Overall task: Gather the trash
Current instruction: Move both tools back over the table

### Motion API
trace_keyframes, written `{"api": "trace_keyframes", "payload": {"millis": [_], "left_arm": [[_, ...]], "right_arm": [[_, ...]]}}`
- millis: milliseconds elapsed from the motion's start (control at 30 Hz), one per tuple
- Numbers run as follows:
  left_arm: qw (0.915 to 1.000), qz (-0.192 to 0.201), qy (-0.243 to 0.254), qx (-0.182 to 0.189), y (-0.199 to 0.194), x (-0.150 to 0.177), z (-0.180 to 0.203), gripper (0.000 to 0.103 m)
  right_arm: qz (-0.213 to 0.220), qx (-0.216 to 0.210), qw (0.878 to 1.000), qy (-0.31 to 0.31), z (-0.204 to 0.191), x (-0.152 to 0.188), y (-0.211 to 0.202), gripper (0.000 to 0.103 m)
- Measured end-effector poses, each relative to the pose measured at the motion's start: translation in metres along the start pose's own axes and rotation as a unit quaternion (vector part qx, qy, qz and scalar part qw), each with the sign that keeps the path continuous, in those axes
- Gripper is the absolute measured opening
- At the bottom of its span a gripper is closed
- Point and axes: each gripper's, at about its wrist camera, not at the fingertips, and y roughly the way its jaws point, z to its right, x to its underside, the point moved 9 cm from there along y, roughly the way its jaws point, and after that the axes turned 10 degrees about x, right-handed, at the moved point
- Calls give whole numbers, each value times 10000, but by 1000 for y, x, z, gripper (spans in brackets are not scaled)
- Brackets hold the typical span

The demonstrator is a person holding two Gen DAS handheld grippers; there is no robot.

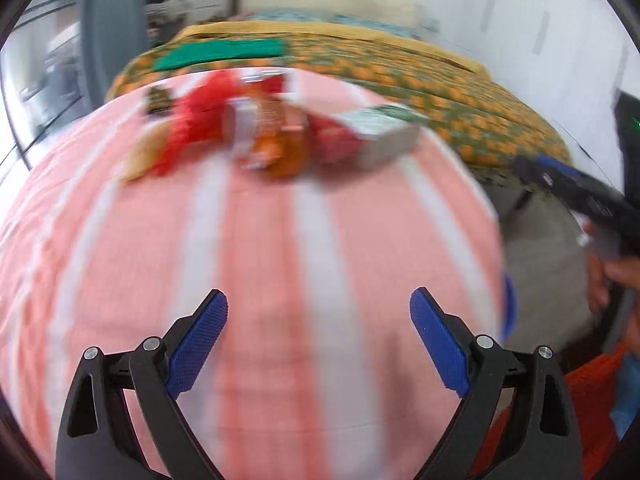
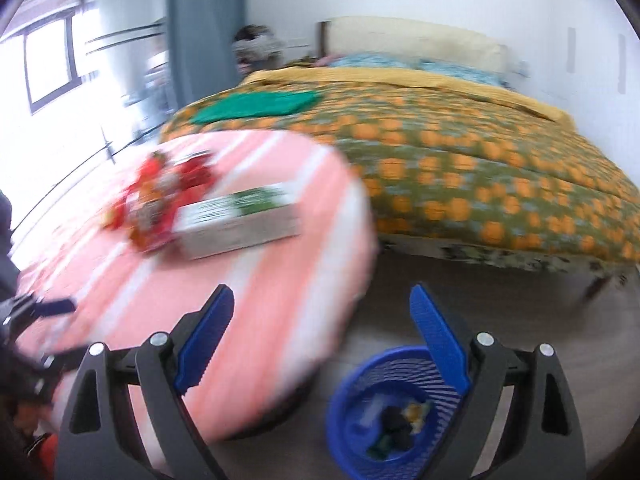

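Note:
A heap of red and orange wrappers lies at the far side of a round table with a pink-and-white striped cloth. A white and green box lies next to the heap. Both show in the right wrist view too, wrappers and box. My left gripper is open and empty above the cloth. My right gripper is open and empty over the table's right edge. A blue mesh bin on the floor holds a few scraps. Both views are blurred.
A bed with an orange-flowered cover stands behind the table, a green cloth on it. Grey floor lies between table and bed. A window is at the left. The right gripper's body shows at the right.

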Motion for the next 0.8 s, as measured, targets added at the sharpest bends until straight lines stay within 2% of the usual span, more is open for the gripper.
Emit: {"api": "trace_keyframes", "payload": {"millis": [100, 233, 333, 567, 800], "left_arm": [[9995, 67, -240, -202, -12, 2, -32, 92], [9985, 115, -302, -452, -21, 2, -59, 92], [9977, 114, -323, -581, -29, 5, -77, 92], [9959, 45, -540, -722, -34, 13, -103, 92], [9966, 3, -505, -651, -36, 14, -116, 94]], "right_arm": [[-36, -389, 9989, -277, -50, 6, -2, 87], [-222, -815, 9948, -561, -113, 21, 1, 87], [-370, -949, 9914, -822, -147, 33, 6, 87], [-625, -870, 9867, -1227, -176, 52, 22, 87], [-557, -877, 9865, -1264, -183, 54, 28, 88]]}}
